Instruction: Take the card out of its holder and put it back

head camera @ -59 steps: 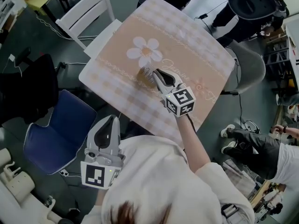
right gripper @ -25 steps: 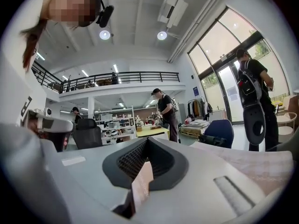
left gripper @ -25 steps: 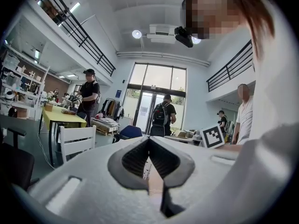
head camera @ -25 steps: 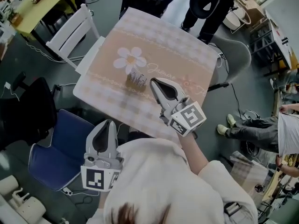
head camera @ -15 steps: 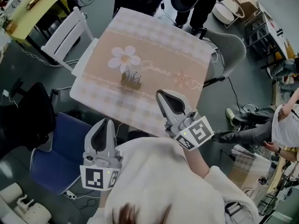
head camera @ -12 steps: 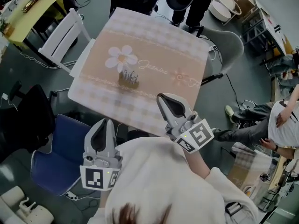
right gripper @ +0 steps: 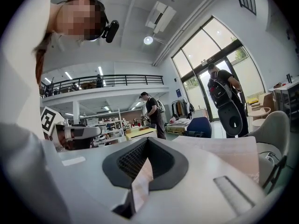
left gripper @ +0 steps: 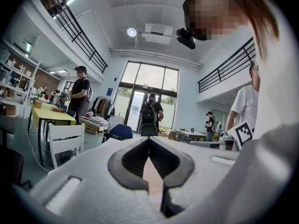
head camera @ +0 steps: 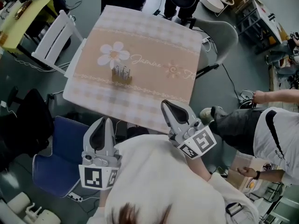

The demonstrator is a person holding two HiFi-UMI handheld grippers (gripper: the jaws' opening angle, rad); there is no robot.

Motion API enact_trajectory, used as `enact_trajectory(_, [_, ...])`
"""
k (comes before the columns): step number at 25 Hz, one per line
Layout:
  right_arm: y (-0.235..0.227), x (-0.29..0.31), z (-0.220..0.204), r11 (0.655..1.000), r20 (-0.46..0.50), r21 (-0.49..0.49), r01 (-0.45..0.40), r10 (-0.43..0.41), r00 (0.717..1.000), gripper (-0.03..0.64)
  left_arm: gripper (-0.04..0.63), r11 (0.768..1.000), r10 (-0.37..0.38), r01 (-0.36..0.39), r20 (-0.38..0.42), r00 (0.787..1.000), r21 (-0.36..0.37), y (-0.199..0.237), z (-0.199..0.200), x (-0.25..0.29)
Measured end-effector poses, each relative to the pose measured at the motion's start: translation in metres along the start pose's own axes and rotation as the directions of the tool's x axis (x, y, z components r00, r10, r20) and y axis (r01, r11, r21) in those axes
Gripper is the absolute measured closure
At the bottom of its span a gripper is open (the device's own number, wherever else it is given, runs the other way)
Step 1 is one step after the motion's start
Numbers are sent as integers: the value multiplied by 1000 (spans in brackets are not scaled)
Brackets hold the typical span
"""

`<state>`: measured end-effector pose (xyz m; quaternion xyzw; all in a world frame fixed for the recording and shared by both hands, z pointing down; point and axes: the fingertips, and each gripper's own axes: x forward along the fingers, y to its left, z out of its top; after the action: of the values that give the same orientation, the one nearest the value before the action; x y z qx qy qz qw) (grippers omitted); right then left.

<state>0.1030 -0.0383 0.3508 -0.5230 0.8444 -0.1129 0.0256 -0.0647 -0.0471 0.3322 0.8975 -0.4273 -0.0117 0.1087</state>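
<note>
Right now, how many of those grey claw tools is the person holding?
2. The left gripper is off the table, near the blue chair; the right gripper is at the table's near edge.

The head view looks steeply down from above the person onto the table, well off. Both gripper views sit low, just beside the table's near edge, facing level across it; the left one also shares the white chair.
</note>
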Motion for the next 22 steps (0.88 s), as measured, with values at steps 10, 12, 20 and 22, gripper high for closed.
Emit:
enact_trajectory(10, [2,-14,-5,999,-16,13,31,-31,999,615,595,997,81,-81,17,997,13,24,8,-17])
enact_trajectory(12, [1,-14,-6,999,-17,12,31,-31,999,614,595,995,102,-102,22,995,16,30,9,-22])
enact_trajectory(20, [5,-15,-11,1000,-34,-6,26,-26,999,614,595,993,114,-114,22,993,25,34,9,-26])
enact_trajectory(22, [5,-16,-12,1000,-34,-10,26,-26,999,614,595,994,109,-110,22,994,25,33,9,-25])
